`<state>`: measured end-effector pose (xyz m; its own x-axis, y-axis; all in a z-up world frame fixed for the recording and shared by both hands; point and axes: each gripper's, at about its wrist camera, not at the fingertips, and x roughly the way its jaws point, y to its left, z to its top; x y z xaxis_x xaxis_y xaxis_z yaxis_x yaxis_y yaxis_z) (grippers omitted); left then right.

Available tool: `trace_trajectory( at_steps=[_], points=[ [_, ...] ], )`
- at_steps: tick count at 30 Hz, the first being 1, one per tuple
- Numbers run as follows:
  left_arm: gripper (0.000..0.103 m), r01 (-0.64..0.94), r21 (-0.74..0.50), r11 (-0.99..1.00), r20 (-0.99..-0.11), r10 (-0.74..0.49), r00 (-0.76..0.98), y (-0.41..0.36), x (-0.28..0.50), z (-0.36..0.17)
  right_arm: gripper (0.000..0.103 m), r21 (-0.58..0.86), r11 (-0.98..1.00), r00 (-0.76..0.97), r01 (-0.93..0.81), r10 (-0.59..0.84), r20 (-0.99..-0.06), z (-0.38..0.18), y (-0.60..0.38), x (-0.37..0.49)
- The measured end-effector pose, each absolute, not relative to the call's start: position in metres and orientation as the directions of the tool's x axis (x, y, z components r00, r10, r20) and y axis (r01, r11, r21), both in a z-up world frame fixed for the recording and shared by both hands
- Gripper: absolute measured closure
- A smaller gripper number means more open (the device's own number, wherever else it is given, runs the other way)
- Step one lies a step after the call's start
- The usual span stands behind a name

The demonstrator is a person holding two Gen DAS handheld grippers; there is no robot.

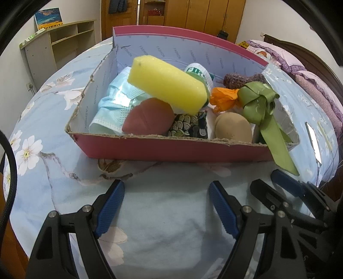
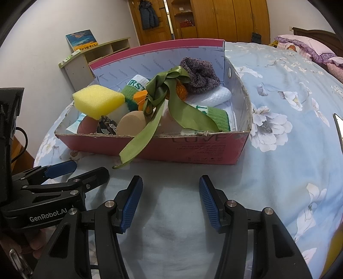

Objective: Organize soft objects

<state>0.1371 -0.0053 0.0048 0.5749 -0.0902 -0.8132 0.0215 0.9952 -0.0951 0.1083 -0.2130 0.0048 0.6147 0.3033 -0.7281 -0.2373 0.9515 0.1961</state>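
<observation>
A red cardboard box (image 1: 171, 148) (image 2: 193, 148) stands on the flowered bedspread, full of soft things. A yellow sponge (image 1: 167, 84) (image 2: 98, 100) lies on top, over a blue face mask (image 1: 111, 107), a dark red pad (image 1: 148, 118) and a tan pad (image 1: 233, 127) (image 2: 130, 123). A green ribbon (image 1: 265, 115) (image 2: 163, 107) trails over the front wall. A knitted purple piece (image 2: 199, 75) and a green-white sock (image 2: 214, 115) lie at the right end. My left gripper (image 1: 166, 193) is open and empty just before the box. My right gripper (image 2: 170, 188) is also open and empty.
The blue flowered bedspread (image 2: 278, 150) spreads all around the box. Pink pillows (image 2: 310, 45) lie at the far right. A low wooden shelf (image 1: 62, 45) stands against the wall at the far left, with wardrobes (image 2: 225, 19) behind. Each gripper shows in the other's view.
</observation>
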Motion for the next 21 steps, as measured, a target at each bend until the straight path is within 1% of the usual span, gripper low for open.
trace_trajectory(
  at_steps=[21],
  points=[
    [0.018,0.021,-0.096,0.995,-0.815,-0.091,0.572,-0.0048,0.1370,0.0040,0.047,0.196,0.952,0.613,-0.237,0.303,-0.730,0.0052,-0.2115,0.1099]
  ],
)
